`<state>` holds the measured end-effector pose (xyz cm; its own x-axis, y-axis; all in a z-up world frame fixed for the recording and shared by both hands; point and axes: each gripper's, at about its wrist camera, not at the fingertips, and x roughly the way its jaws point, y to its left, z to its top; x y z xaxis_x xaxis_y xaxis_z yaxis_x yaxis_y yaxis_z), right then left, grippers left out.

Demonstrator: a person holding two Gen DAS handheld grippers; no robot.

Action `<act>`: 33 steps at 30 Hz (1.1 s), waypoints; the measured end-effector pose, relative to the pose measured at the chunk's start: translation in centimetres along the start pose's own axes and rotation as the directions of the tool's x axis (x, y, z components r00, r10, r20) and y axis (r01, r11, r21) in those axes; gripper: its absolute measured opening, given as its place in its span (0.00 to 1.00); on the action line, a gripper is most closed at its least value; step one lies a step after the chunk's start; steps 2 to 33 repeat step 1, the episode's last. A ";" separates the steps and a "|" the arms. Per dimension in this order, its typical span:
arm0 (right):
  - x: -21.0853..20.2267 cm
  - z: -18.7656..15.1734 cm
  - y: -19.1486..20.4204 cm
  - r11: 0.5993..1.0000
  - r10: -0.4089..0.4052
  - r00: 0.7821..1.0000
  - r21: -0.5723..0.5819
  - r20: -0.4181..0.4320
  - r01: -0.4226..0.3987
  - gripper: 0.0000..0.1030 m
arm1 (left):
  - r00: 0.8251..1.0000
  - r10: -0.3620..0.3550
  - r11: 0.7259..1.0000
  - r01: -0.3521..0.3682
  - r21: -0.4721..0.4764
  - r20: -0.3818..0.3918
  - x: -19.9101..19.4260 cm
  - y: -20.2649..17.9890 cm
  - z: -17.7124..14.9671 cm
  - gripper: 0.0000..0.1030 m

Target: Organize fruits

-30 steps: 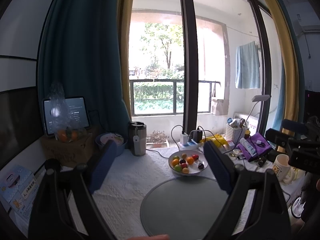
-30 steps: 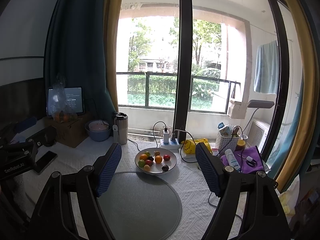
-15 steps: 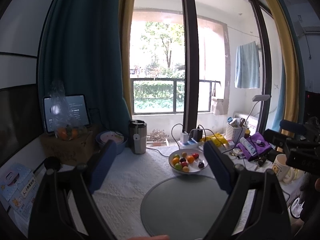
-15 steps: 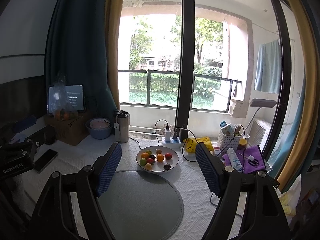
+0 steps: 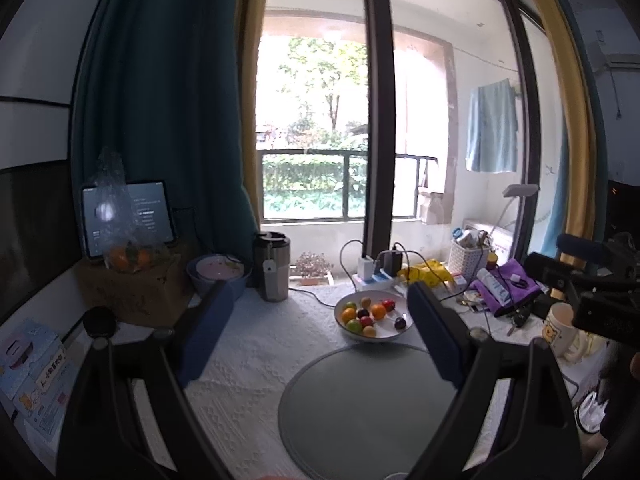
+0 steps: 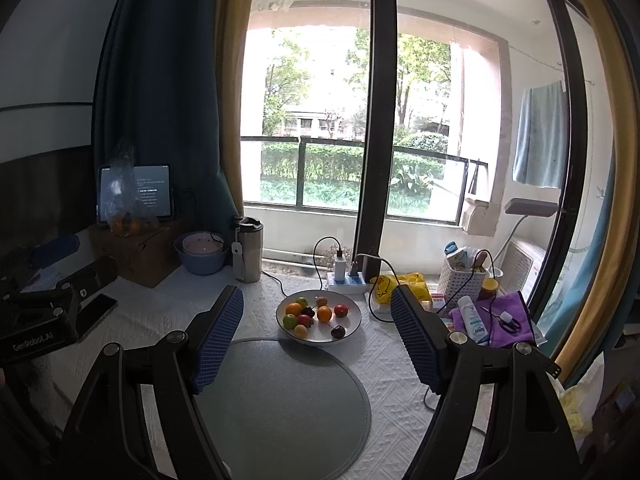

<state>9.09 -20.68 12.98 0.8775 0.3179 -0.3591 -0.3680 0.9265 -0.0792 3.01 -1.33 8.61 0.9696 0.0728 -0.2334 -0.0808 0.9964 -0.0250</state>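
Daylight floods in through a tall glazed door [image 6: 376,120] with a dark central frame. Beyond it runs a balcony railing [image 6: 340,160], with green hedges and trees outside. Left of the door hang a yellow curtain [image 6: 230,92] and a teal curtain [image 6: 160,100]; a pale wall [image 6: 52,40] lies further left. Right of the door, a light blue towel [image 6: 540,136] hangs on the balcony.

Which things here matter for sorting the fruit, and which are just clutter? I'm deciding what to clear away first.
For the job:
bowl
fruits
grey mat
left gripper, jaws open
right gripper, jaws open

Lying about:
tumbler
power strip
tablet
phone
basket
purple cloth
mug
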 end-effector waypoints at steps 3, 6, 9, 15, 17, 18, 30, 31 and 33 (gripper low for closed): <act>0.2 0.0 0.0 1.000 0.008 1.000 0.005 -0.001 -0.008 0.77 | 1.000 -0.002 1.000 0.002 0.013 0.004 0.0 -0.1 0.0 0.87; 0.2 0.0 0.0 1.000 0.008 1.000 0.005 -0.001 -0.008 0.77 | 1.000 -0.002 1.000 0.002 0.013 0.004 0.0 -0.1 0.0 0.87; 0.2 0.0 0.0 1.000 0.008 1.000 0.005 -0.001 -0.008 0.77 | 1.000 -0.002 1.000 0.002 0.013 0.004 0.0 -0.1 0.0 0.87; 0.2 0.0 0.0 1.000 0.008 1.000 0.005 -0.001 -0.008 0.77 | 1.000 -0.002 1.000 0.002 0.013 0.004 0.0 -0.1 0.0 0.87; 0.2 0.0 0.0 1.000 0.008 1.000 0.005 -0.001 -0.008 0.77 | 1.000 -0.002 1.000 0.002 0.013 0.004 0.0 -0.1 0.0 0.87; 0.2 0.0 0.0 1.000 0.008 1.000 0.005 -0.001 -0.008 0.77 | 1.000 -0.002 1.000 0.002 0.013 0.004 0.0 -0.1 0.0 0.87; 0.2 0.0 0.0 1.000 0.008 1.000 0.005 -0.001 -0.008 0.77 | 1.000 -0.002 1.000 0.002 0.013 0.004 0.0 -0.1 0.0 0.87; 0.2 0.0 0.0 1.000 0.008 1.000 0.005 -0.001 -0.008 0.77 | 1.000 -0.002 1.000 0.002 0.013 0.004 0.0 -0.1 0.0 0.87; 0.2 0.0 0.0 1.000 0.008 1.000 0.005 -0.001 -0.008 0.77 | 1.000 -0.002 1.000 0.002 0.013 0.004 0.0 -0.1 0.0 0.87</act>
